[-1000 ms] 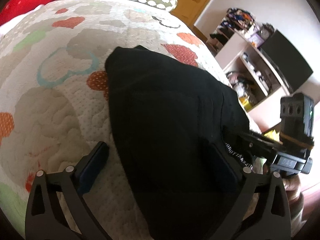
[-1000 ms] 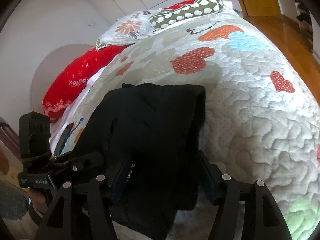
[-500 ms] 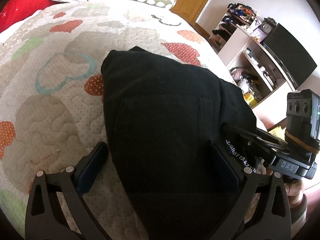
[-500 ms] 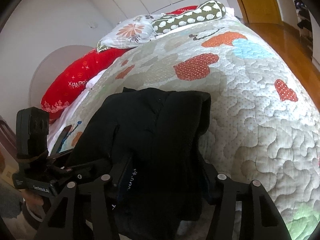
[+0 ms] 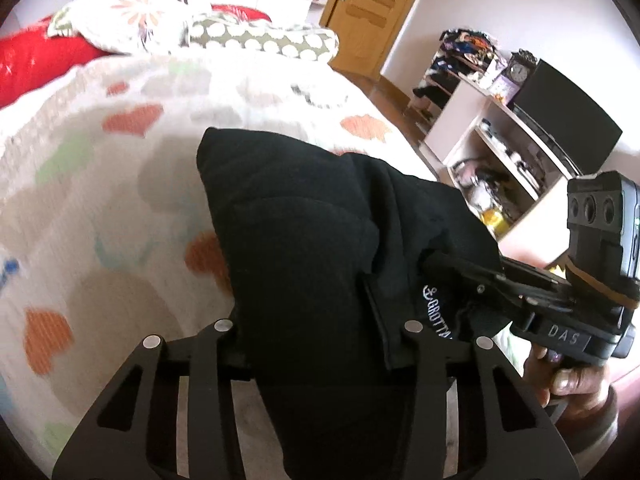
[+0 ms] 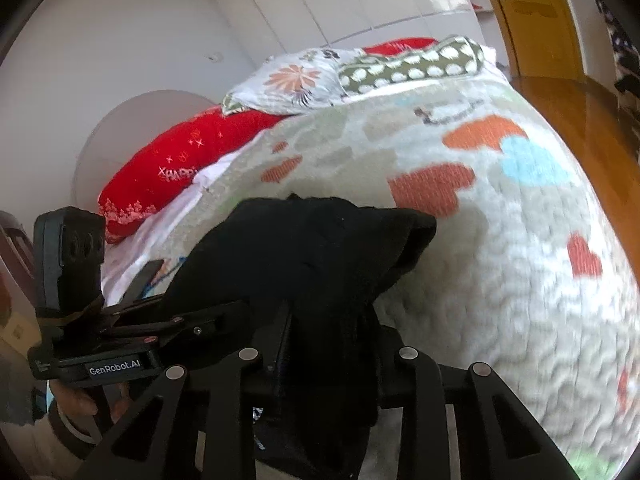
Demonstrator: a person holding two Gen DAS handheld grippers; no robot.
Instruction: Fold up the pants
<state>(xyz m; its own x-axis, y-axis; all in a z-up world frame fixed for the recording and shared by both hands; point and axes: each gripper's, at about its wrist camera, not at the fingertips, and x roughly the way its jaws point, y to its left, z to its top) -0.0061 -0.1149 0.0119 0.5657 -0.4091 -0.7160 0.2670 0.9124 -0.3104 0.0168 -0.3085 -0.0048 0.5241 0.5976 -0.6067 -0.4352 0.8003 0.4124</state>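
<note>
Nearest the left wrist camera, the black two-finger left gripper (image 5: 316, 344) has just been closing, and its jaws now pinch a thick bunch of the black fabric pants (image 5: 320, 240) near the edge with white lettering. In the right wrist view, the matching black right gripper (image 6: 324, 356) has likewise just been closing; its jaws are drawn in narrow on a bundle of the same dark cloth. Each gripper shows in the other's camera, reaching in from the side, with a hand (image 5: 568, 380) wrapped around the right one's handle. The pants are gathered into a rumpled heap between the two tools, the near end held up and the far end draped on the white quilted bedspread with orange and blue hearts (image 6: 520, 240); whether that far end lies flat or is partly lifted is hard to tell through the blur. Farther back on the bed lie a long red pillow (image 6: 168, 172), a white floral pillow (image 6: 292, 80) and an olive bolster with white dots (image 6: 412, 64). Beyond the bed on the right stand a pale shelf unit full of clutter (image 5: 500, 148), a dark flat screen (image 5: 568, 120) and a brown wooden door (image 5: 368, 12).
</note>
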